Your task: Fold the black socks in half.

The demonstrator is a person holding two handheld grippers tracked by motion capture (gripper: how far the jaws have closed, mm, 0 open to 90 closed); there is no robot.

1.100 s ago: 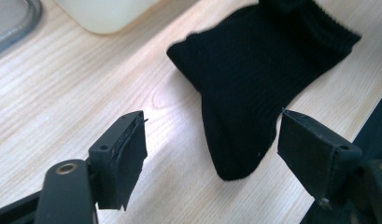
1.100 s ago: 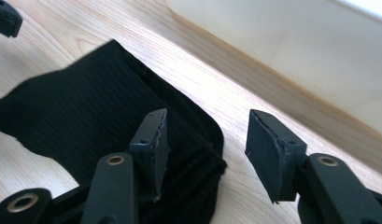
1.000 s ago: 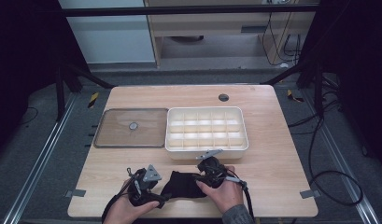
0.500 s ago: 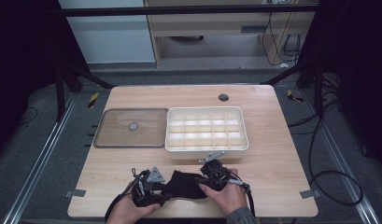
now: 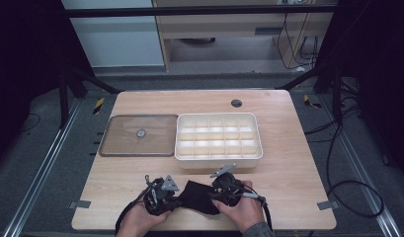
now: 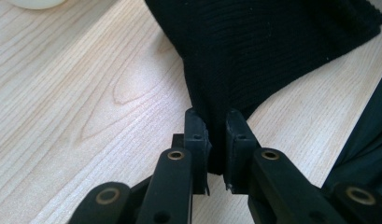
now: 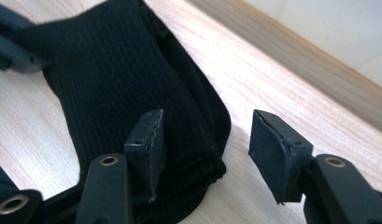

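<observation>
While the black knitted cloth lies near the bench's front edge in the high view, the left gripper pinches its corner in its own view; the right gripper stands wide, one jaw on the cloth's edge.

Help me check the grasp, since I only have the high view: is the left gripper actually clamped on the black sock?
Observer: Yes. The left gripper is shut on a corner of the sock.
Operator: And the right one?
Observer: The right gripper is open; one jaw rests on the sock's ribbed cuff, the other hangs over bare table.
Operator: Is the sock lifted?
Observer: No, in both gripper views it lies flat on the wood.
</observation>
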